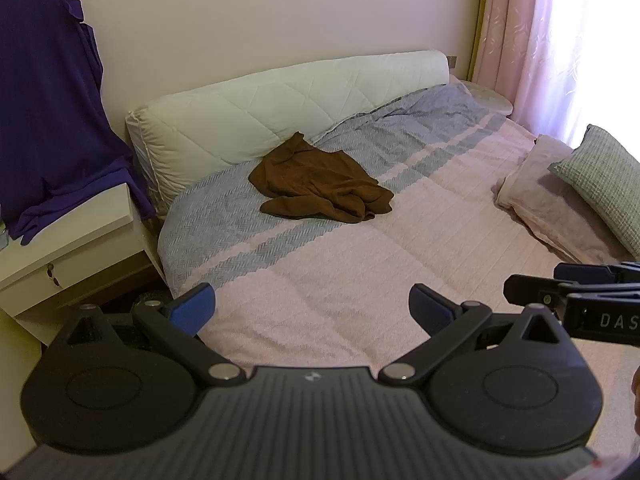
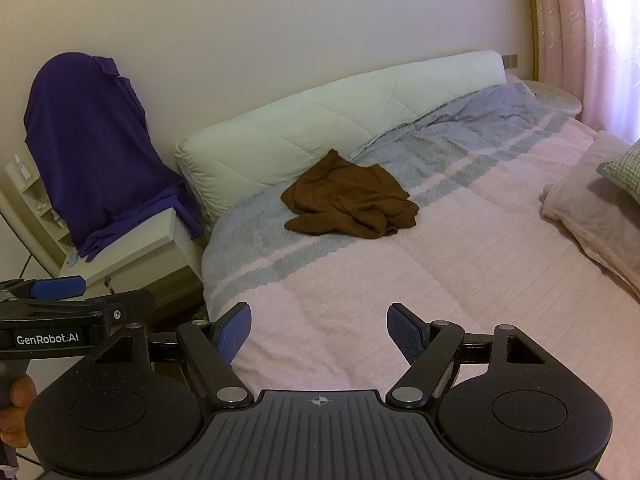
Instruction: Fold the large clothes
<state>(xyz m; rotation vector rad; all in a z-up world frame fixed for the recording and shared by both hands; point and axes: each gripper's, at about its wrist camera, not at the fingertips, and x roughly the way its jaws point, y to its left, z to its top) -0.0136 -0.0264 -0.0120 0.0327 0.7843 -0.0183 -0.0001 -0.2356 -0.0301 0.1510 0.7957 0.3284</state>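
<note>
Blue-padded fingers of the left tool [image 1: 312, 312] are spread wide apart, with nothing held between them and nothing touched; only the pink and grey-blue striped bedspread [image 1: 400, 240] is seen through the gap. The right tool [image 2: 319, 334] is likewise held wide open and empty above the near part of the same bed.

A crumpled brown garment [image 1: 320, 184] is lying in a loose heap on the bedspread, just in front of the long white quilted bolster [image 1: 280, 112] at the head of the bed, well apart from both tools. A purple polo shirt [image 1: 52, 100] is draped upright over something on the white bedside cabinet [image 1: 72, 240], with its hem spilling onto the cabinet top.

In the left wrist view the right tool is seen side-on at the right edge, and a folded pink blanket [image 1: 560, 204] with a grey-green textured pillow [image 1: 600, 184] on it is shown more fully. In the right wrist view the left tool is seen at the left edge, printed "GenRobot.AI", with fingers of a hand [image 2: 16, 408] wrapped around its grip, and a small white shelf [image 2: 36, 196] behind the purple shirt.
</note>
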